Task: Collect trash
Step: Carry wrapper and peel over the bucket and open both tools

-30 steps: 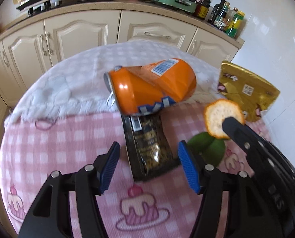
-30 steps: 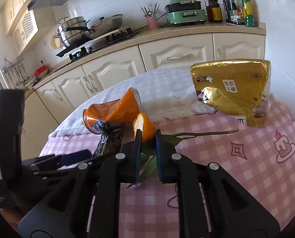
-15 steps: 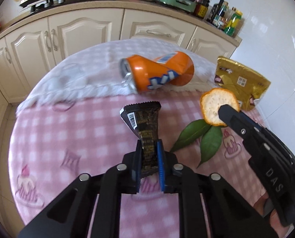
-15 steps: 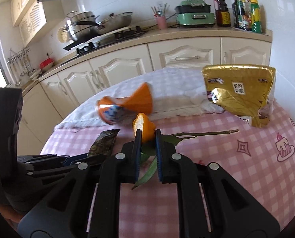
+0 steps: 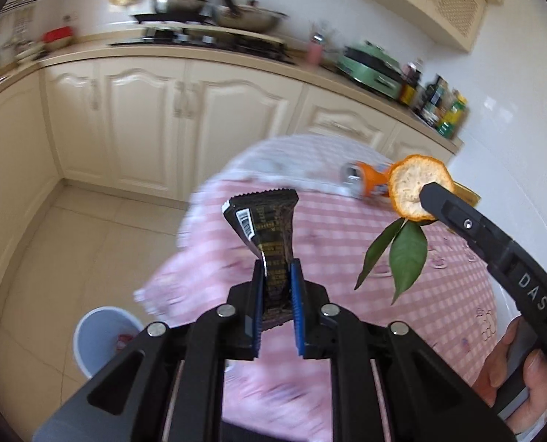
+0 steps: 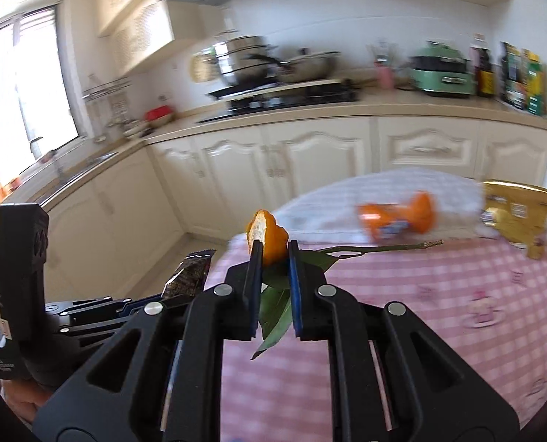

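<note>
My left gripper [image 5: 277, 269] is shut on a black snack wrapper [image 5: 266, 221], held up in the air above the table's left edge. My right gripper [image 6: 272, 248] is shut on an orange peel [image 6: 268, 237] with green leaves [image 6: 275, 313] and a twig still attached. That peel [image 5: 417, 188] and the right gripper [image 5: 426, 191] also appear at the right of the left wrist view. A crushed orange can [image 6: 396, 219] and a gold bag [image 6: 516, 215] lie on the round table [image 6: 402, 313]. A white bin [image 5: 104, 339] stands on the floor at lower left.
The table wears a pink checked cloth with a white cloth [image 5: 292, 158] at its far side. Cream kitchen cabinets [image 5: 144, 118] and a counter with pots, a stove and bottles run behind. Tiled floor [image 5: 71, 250] lies left of the table. A hand [image 5: 523, 364] grips the right handle.
My left gripper closed on the black wrapper and lifted it off the table. Both grippers swung left and upward, bringing the floor and the white bin into view. The can rolled.
</note>
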